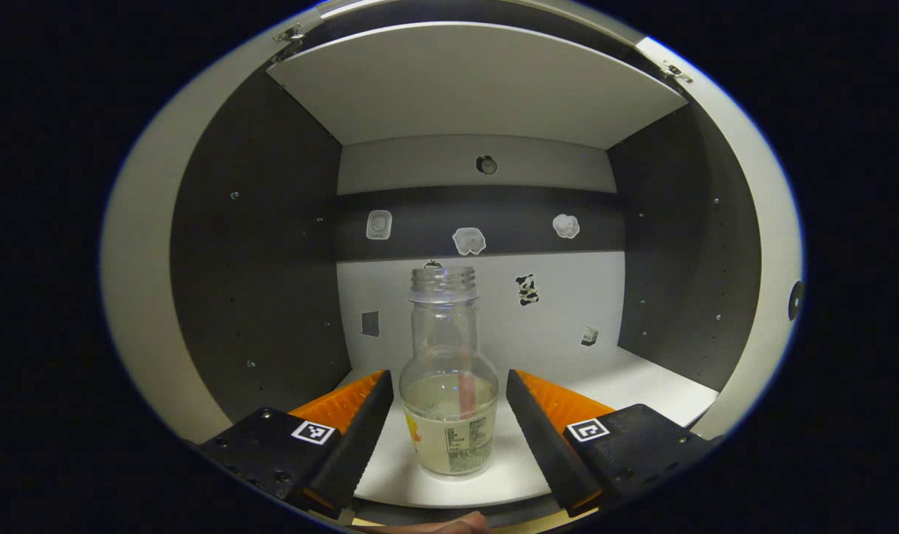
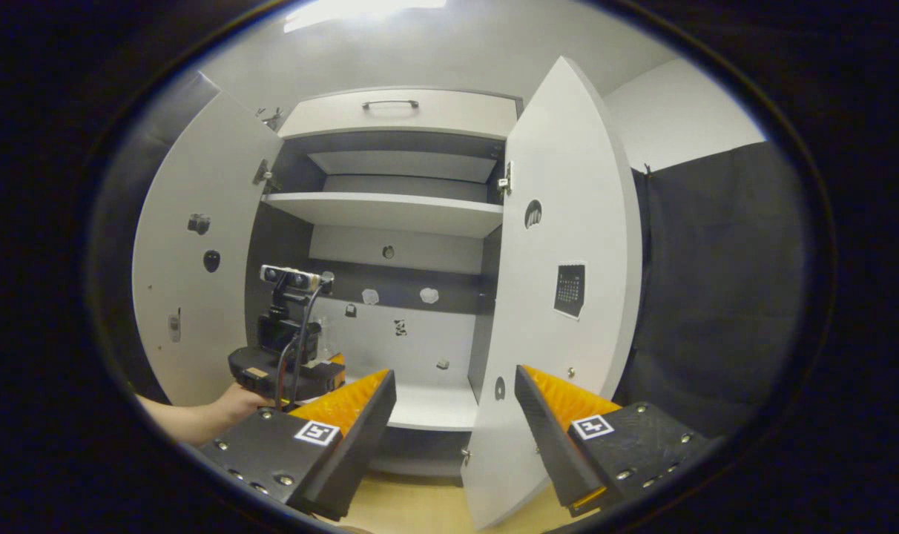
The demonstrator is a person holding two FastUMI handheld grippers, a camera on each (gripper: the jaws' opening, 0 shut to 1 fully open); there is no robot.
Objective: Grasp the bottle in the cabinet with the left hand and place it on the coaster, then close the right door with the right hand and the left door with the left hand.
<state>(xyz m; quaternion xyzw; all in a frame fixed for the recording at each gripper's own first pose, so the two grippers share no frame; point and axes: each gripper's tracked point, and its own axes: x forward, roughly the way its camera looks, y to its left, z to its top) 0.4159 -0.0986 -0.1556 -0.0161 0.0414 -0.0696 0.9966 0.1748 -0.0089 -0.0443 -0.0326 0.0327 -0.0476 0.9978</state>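
Dim, shadowed cabinet interior (image 1: pixel 257 245), bright ceiling glare (image 2: pixel 360 11), sharp focus, strong fisheye edge curvature.

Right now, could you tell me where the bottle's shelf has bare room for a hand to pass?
The shelf lies bare right of the bottle, out to the dark side wall, and behind it to the back panel. It is crowded at the front, where the left gripper stands open, a finger close on each side of the bottle.

Left gripper (image 1: pixel 449 415) fingers flank the upright bottle (image 1: pixel 449 386), seemingly not touching.
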